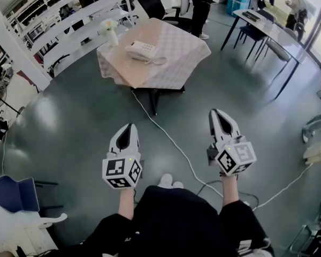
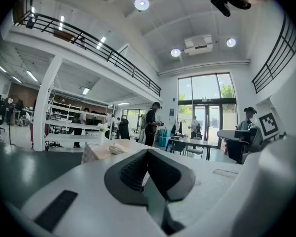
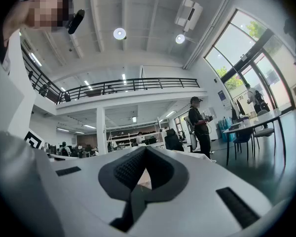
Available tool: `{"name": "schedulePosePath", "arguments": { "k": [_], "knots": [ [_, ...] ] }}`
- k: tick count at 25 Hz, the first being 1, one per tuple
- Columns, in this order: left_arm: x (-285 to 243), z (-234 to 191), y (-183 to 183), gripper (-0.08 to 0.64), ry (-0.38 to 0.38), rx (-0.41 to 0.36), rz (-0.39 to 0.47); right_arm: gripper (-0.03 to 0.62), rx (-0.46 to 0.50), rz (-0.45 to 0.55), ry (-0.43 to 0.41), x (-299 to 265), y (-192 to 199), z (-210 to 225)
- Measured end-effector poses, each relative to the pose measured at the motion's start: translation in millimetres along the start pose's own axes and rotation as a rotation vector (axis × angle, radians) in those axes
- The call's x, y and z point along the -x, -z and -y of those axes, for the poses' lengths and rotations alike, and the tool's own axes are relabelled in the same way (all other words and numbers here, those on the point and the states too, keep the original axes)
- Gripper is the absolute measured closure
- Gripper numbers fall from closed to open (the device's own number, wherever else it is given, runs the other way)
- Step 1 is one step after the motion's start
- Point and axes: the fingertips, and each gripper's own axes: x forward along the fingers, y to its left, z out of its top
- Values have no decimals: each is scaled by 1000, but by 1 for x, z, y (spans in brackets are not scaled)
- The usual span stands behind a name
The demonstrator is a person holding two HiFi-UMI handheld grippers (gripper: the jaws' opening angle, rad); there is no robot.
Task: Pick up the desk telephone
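Head view. Barely begun, by the look of it: nothing gripped, nothing lifted. One desk telephone (image 1: 141, 51), lying on the cloth-covered table (image 1: 176, 63) far ahead, next to one vase (image 1: 112, 35) and well apart from both claws. Two grippers, held low over the bare floor: left gripper (image 1: 131, 126) and right gripper (image 1: 216, 113), each pressed together and empty. One white cable (image 1: 166, 135) trailing over the floor from under the table toward the person.

Left gripper view. Left gripper (image 2: 148, 151) pressed together, with nothing between the pads. Same single desk telephone (image 2: 119, 147), small and distant on the table (image 2: 94, 153), just left of the closed tips.

Right gripper view. Right gripper (image 3: 145, 149) likewise pressed together on nothing. Telephone not to be made out here, probably hidden behind the claw.

Still to do, as a judgement: closing the distance to the table, spreading at least one claw, pinching the telephone, raising it off the cloth.
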Motion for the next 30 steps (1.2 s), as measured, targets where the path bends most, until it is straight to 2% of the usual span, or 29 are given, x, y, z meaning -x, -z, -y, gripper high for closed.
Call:
{"name": "schedulePosePath", "arguments": {
  "k": [8,18,23,30],
  "knots": [
    [-3,8,-2,561,6,-4,9,600,1,7,3,2,-2,4],
    [8,6,5,561,-48,-16,-9,600,-37,1,6,10,5,17],
    [5,-5,18,561,-90,3,-22,598,-52,-11,-12,-5,17,21],
    [-29,-30,23,561,-125,19,-20,598,-66,-20,-17,-49,31,39]
  ]
}}
